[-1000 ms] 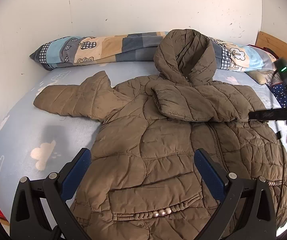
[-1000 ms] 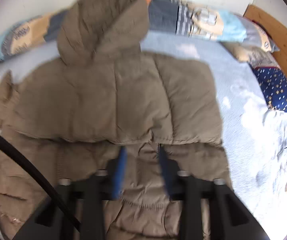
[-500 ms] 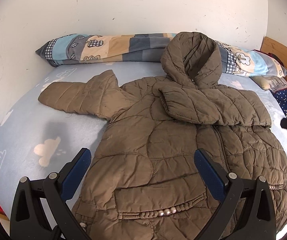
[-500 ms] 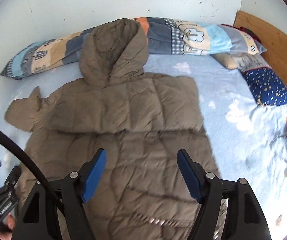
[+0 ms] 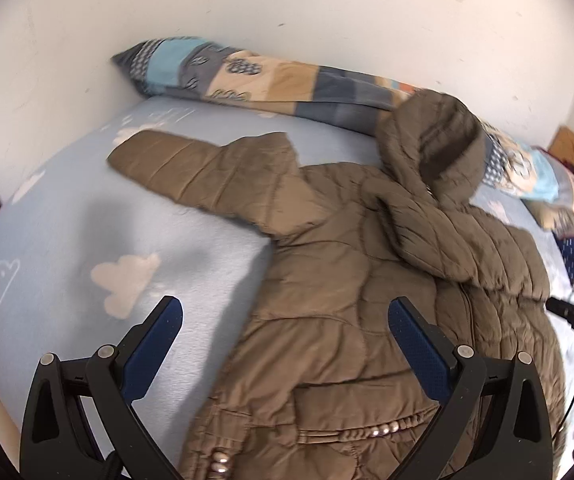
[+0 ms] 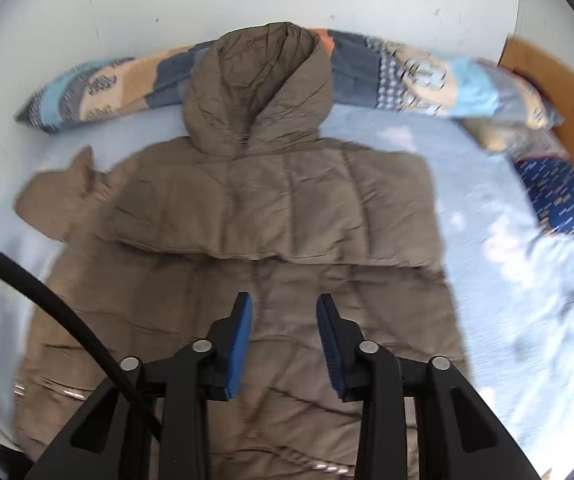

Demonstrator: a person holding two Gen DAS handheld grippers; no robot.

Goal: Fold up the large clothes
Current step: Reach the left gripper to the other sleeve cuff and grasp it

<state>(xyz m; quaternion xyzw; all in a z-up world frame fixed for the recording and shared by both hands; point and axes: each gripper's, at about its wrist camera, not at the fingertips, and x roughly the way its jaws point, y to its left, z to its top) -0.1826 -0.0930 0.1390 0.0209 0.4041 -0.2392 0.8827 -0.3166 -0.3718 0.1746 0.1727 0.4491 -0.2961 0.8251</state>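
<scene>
Jacket (image 5: 351, 280) lies ahead of both claws; left gripper (image 5: 285, 320) gapes wide, right gripper (image 6: 284, 316) narrowly parted, both holding nothing.

the jacket (image 6: 271, 240) lies flat on the bed (image 5: 87, 248), hood (image 6: 259, 92) at the far end, resting on the long pillow (image 5: 287, 80) that runs along the wall (image 5: 287, 8). one sleeve (image 5: 191, 168) sticks out to the left on the sheet; the other sleeve (image 6: 287, 216) is folded across the chest. a small cushion (image 6: 559, 200) sits at the right, near the headboard (image 6: 567, 92). left gripper (image 5: 283, 320) is above the jacket's left edge, right gripper (image 6: 283, 312) above its middle w/ nothing between the fingers.
</scene>
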